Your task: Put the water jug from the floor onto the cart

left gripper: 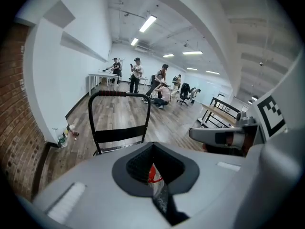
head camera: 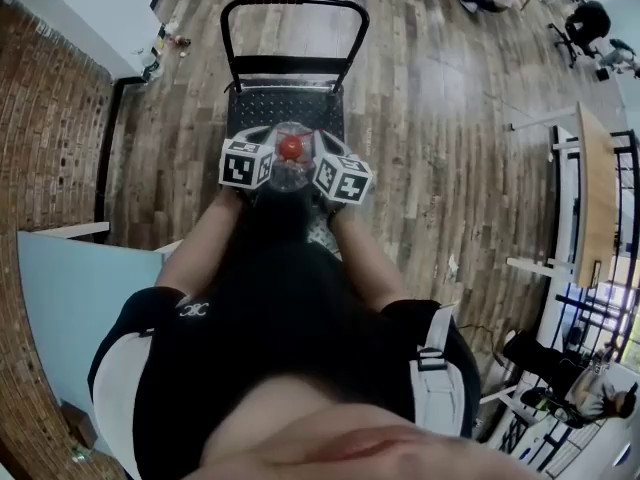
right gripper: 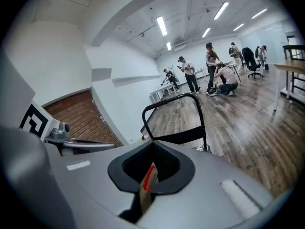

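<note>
Water jug (head camera: 290, 176): one, clear plastic, rounded shoulder, round red cap (head camera: 290, 148); held between the two grippers over the near end of the cart (head camera: 285, 108); whether its base rests on the deck cannot be told.

Cart: one; black perforated metal deck, black tubular loop handle (head camera: 295, 1) with a crossbar; standing on a wood-plank floor (head camera: 430, 118); brick wall (head camera: 50, 118) to the left.

Left gripper (head camera: 270, 165): grey moulded body, one marker cube (head camera: 245, 163); jaws drawn almost together, dark ribbed pads (left gripper: 138, 166) forming a notched opening; clear plastic and the red cap's edge are pinched in the narrow gap.

Right gripper (head camera: 313, 168): same build, one marker cube (head camera: 345, 179); jaws likewise nearly closed; a pale strip of the jug with a red rim is clamped between them.

Only the head view shows the jug's body and the person's two forearms; only the gripper views show the jaw gaps, ceiling strip lights and several people at distant tables; each gripper view catches the other gripper at its edge.
</note>
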Demonstrator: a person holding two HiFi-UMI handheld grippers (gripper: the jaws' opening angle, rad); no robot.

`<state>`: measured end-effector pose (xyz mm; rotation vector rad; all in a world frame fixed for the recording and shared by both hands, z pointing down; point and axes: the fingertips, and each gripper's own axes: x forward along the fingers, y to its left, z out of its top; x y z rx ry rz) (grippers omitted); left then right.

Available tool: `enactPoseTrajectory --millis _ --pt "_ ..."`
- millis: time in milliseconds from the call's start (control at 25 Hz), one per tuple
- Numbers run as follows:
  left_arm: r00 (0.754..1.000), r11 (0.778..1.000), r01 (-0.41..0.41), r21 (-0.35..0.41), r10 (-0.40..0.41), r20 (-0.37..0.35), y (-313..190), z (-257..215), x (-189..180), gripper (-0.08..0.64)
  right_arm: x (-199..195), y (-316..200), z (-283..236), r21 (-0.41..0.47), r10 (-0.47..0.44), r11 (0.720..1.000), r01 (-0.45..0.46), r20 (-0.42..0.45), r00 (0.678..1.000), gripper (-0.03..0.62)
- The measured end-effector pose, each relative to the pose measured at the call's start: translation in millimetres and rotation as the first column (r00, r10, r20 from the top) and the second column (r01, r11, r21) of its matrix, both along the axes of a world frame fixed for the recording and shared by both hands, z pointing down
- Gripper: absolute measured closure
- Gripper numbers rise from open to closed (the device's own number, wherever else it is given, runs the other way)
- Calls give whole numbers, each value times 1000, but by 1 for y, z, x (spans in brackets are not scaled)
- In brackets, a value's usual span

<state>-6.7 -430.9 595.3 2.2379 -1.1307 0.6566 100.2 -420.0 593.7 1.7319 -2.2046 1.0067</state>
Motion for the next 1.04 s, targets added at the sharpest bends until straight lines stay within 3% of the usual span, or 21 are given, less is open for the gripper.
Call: enactPoseTrajectory --millis 120,280,560,1040 --pt "1000 999 20 47 -20 6 -9 -21 -7 560 9 -7 -17 41 21 999 -21 -5 1000 580" --pt "995 991 31 128 -44 94 -17 -35 -18 560 12 -7 -40 101 19 995 -14 -52 998 580" --pt "993 993 83 86 -89 72 -22 -30 -29 560 4 -14 -64 177 -8 984 31 -132 991 580" --pt "994 994 73 79 -79 79 -19 -25 -36 560 -8 -10 -53 141 -14 990 30 -116 993 580"
